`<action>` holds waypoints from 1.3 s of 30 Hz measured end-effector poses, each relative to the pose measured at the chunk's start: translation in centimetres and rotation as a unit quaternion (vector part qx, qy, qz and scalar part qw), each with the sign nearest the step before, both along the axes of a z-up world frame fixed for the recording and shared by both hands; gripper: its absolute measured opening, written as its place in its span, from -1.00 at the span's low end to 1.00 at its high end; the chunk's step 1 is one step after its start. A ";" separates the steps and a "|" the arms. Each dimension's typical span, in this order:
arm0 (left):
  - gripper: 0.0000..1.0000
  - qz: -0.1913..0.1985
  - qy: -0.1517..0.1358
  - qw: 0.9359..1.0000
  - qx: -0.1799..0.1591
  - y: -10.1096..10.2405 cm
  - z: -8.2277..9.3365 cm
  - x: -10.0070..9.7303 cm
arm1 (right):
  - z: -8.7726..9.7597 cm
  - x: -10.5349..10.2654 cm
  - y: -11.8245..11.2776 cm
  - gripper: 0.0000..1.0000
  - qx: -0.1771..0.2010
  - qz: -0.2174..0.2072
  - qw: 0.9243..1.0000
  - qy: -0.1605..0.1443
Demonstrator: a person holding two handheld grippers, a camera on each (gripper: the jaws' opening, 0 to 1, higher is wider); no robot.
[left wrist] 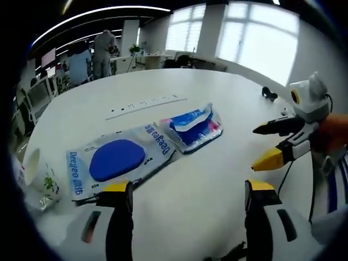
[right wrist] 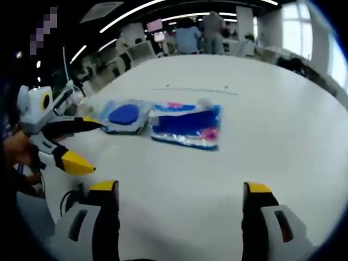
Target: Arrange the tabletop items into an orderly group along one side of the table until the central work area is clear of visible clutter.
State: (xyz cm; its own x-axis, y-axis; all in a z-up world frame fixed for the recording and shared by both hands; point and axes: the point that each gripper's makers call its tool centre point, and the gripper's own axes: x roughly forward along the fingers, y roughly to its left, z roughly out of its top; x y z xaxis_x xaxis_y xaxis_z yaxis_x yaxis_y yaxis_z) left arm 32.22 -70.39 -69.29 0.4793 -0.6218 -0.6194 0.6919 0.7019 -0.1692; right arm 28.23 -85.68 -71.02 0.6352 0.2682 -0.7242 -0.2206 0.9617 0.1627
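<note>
Two flat packets lie touching on the white table [left wrist: 217,98]: a blue-oval pouch [left wrist: 117,160] and a blue wipes pack [left wrist: 193,126] beside it. Left gripper [left wrist: 187,198] and right gripper [right wrist: 182,198] both hover nearby, jaws wide and empty.

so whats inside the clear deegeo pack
A blue oval pad shows through the clear Deegeo pack, which lies flat on the white table beside a blue-and-white packet. What lies under the pad is hidden.
</note>
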 end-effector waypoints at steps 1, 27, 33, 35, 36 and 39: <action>0.74 0.000 -0.001 1.000 0.001 0.1 0.0 -0.1 | 0.1 -0.1 0.0 0.85 0.001 -0.001 1.000 -0.004; 0.98 0.024 -0.010 1.000 0.008 5.1 0.3 -2.6 | 0.1 -4.5 1.1 1.00 0.003 0.007 1.000 -0.013; 0.98 0.032 -0.014 0.999 0.018 6.6 0.0 -4.0 | -0.1 -5.4 1.8 1.00 0.013 0.006 1.000 -0.016; 0.98 0.040 -0.015 0.999 0.017 7.2 -0.1 -4.3 | -0.3 -5.9 2.3 1.00 0.012 0.012 1.000 -0.012; 0.98 0.043 -0.013 0.999 0.015 7.3 -0.1 -4.5 | -0.3 -6.1 2.5 1.00 0.011 0.015 1.000 -0.012; 0.98 0.046 -0.019 0.999 0.022 7.9 0.0 -5.2 | -0.6 -6.6 3.1 1.00 0.016 0.018 1.000 -0.012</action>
State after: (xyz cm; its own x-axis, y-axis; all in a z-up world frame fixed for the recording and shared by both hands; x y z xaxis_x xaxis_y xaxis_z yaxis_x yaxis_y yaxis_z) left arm 27.03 -62.47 -69.32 0.5569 -0.5465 -0.6255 0.6297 0.7688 -0.1111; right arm 21.59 -82.56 -71.57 0.6427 0.3140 -0.6988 -0.2590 0.9475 0.1876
